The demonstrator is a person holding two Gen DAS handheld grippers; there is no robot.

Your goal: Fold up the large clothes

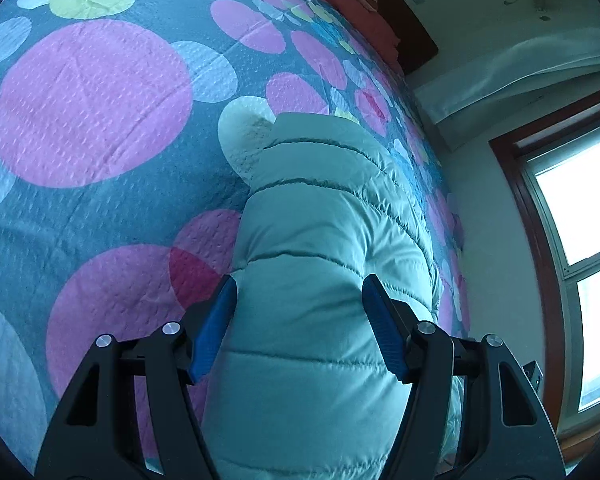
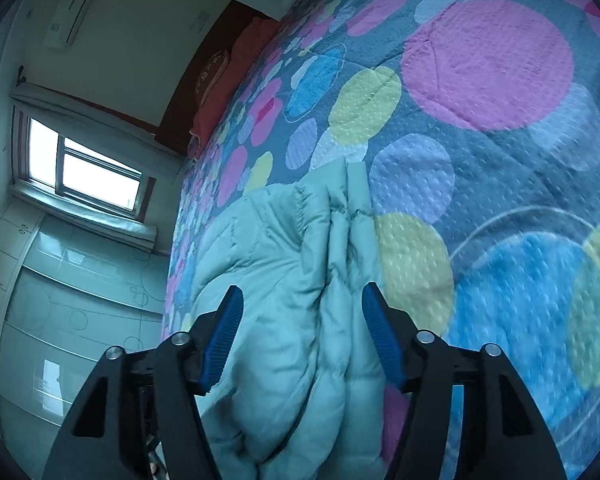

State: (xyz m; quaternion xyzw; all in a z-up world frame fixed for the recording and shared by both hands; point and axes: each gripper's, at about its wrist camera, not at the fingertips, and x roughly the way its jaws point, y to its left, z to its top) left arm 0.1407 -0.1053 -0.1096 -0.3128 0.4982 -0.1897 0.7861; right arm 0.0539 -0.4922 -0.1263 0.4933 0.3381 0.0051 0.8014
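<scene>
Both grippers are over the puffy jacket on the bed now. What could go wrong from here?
1. Both the left gripper and the right gripper are open around thick quilted jacket padding; a shallow pinch may slip off.
2. The right side faces bunched folds, so it might catch only some layers.
3. A deep grab could snag the bedspread.
</scene>
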